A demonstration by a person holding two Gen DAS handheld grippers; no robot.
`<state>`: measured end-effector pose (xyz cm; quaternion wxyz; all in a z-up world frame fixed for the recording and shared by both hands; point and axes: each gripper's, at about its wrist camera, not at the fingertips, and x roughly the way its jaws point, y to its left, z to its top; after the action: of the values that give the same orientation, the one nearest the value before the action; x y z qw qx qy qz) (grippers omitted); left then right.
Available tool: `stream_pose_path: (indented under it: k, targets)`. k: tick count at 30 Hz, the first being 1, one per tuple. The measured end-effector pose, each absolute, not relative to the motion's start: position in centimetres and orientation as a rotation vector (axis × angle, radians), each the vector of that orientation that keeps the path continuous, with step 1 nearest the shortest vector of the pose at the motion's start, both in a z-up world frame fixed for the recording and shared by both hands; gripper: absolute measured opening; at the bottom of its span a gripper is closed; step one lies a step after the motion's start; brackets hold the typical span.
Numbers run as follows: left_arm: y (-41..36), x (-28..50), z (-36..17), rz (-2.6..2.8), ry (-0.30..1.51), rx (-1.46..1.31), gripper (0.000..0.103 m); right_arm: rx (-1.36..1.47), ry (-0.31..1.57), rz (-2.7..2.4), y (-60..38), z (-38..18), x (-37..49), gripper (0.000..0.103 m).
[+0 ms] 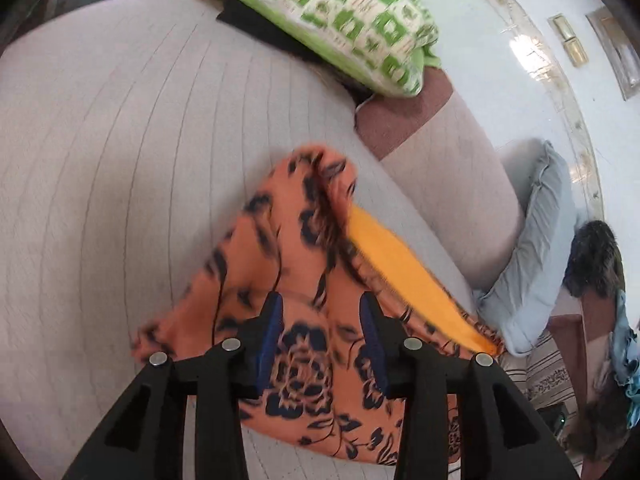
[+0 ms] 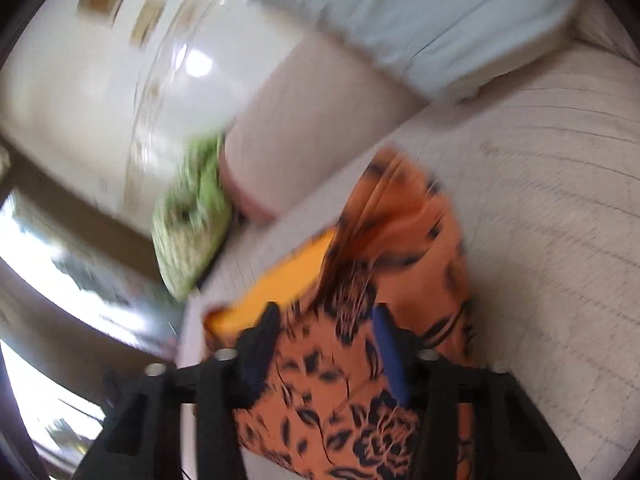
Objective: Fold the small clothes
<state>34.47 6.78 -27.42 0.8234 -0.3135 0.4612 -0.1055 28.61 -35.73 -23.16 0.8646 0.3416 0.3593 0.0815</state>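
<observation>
Hovering agape over orange garment (image 1: pixel 304 264), both grippers (image 1: pixel 322 312) (image 2: pixel 326 328) grasp nothing; beige quilted bed (image 1: pixel 120 140).

Soft printed cloth garment (image 1: pixel 304 280) – on a matt, ribbed-fabric sofa (image 1: pixel 120 160).

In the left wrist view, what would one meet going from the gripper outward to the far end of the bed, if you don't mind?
left gripper → orange floral garment → bare quilted bedcover → black cloth → green-patterned pillow.
</observation>
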Motion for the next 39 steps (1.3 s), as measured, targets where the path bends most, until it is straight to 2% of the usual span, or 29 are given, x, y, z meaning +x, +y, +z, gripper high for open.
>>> stream_pose_path:
  k: [4,10,14,17,19,22,28,32,36,39]
  targets:
    - [6.2,35.2,-30.5,-0.181,1.085,-0.644,0.040,0.556,0.865,0.240,-29.4,-24.6,29.9,0.035]
    - [5.8,36.9,-29.4,-0.152,1.003,-0.498,0.040,0.426,0.972,0.273,-21.7,-26.5,37.8,0.035]
    - [6.9,38.2,-29.5,-0.166,1.015,-0.555,0.040,0.282,0.965,0.167,-19.3,-26.0,45.8,0.035]
    - [8.2,38.6,-29.5,-0.176,1.024,-0.582,0.040,0.364,0.872,0.028,-21.2,-23.7,49.9,0.035]
    - [9.0,38.8,-29.4,-0.161,1.017,-0.610,0.040,0.434,0.770,0.006,-22.3,-21.4,49.9,0.035]
    - [10.2,38.8,-28.8,-0.114,0.992,-0.614,0.040,0.493,0.747,0.136,-20.9,-19.8,48.3,0.035]
    - [11.5,37.6,-28.4,0.020,0.995,-0.550,0.041,0.365,0.926,0.437,-10.3,-21.9,46.3,0.035]
    - [11.9,37.9,-29.8,0.054,1.089,-0.526,0.041,0.240,1.008,0.362,-4.5,-24.7,50.3,0.035]
    - [12.4,38.5,-30.0,0.048,1.113,-0.523,0.042,0.268,0.959,0.164,-5.6,-25.9,54.4,0.036]
    - [12.9,38.8,-29.0,0.066,1.085,-0.500,0.041,0.394,0.891,0.106,-9.3,-24.9,53.9,0.036]
